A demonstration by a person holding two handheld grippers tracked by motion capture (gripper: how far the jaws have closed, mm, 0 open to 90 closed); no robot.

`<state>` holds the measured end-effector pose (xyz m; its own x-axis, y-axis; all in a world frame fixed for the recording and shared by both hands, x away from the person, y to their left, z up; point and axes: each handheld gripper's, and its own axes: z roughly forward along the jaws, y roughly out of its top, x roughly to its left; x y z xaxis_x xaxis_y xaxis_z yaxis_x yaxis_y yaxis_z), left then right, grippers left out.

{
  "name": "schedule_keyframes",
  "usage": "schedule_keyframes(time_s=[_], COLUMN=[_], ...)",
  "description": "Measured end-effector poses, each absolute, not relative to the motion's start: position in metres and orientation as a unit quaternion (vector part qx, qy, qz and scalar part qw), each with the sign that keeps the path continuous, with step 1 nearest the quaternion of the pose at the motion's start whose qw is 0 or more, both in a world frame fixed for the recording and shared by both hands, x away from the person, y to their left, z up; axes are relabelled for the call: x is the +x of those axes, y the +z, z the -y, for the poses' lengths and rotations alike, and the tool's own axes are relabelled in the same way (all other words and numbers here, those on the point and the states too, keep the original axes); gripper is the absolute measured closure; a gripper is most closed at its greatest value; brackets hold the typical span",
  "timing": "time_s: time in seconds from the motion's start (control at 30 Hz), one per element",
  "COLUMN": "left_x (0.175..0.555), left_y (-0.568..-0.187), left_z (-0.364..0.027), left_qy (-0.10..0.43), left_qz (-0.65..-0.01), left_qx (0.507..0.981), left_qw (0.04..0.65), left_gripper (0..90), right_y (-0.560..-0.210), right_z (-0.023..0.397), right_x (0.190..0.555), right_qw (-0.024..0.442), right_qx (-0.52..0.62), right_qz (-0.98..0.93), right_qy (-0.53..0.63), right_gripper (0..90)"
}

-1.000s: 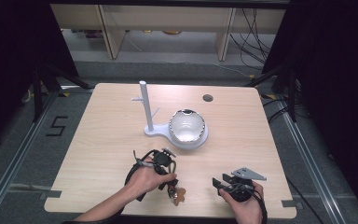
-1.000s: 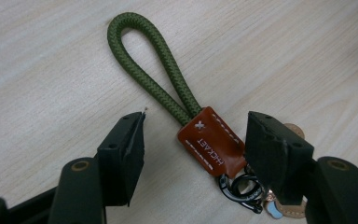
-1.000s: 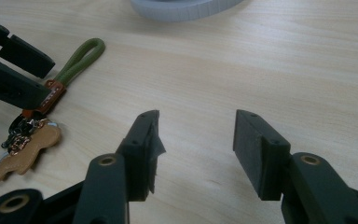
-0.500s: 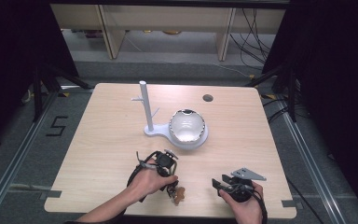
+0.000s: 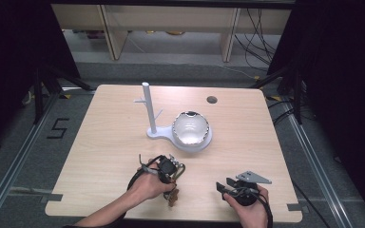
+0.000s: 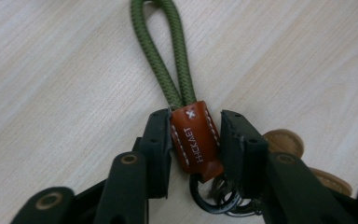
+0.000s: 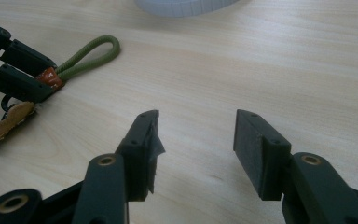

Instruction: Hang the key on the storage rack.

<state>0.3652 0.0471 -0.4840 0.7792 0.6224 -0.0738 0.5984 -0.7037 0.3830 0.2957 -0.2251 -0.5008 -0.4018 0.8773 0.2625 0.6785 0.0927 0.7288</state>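
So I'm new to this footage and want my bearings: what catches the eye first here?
The left gripper, near the table's front edge, has just been closing its jaws around the brown leather tab of a keychain, whose green cord loop lies flat on the wood. Behind it stand a white peg stand and a shiny bowl. The right gripper rests open.
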Motion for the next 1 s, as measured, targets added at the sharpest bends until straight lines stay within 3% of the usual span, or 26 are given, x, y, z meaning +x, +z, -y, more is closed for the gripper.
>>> schedule_keyframes(time_s=[0.33, 0.47, 1.0], left_x=[0.364, 0.36, 0.351], left_y=[-0.481, -0.485, -0.477], left_z=[-0.049, -0.051, -0.066], left_qy=[0.038, 0.037, 0.052], left_qz=[-0.291, -0.301, -0.276], left_qx=[0.931, 0.919, 0.916], left_qw=[0.217, 0.251, 0.286], left_gripper=[76.0, 76.7, 79.2], right_y=[-0.502, -0.503, -0.502], right_z=[0.229, 0.229, 0.23], right_x=[0.298, 0.298, 0.297], right_qw=[0.13, 0.131, 0.138], right_qx=[0.515, 0.52, 0.522], right_qz=[-0.739, -0.736, -0.736], right_qy=[0.416, 0.414, 0.409], right_gripper=[51.0, 51.0, 50.6])
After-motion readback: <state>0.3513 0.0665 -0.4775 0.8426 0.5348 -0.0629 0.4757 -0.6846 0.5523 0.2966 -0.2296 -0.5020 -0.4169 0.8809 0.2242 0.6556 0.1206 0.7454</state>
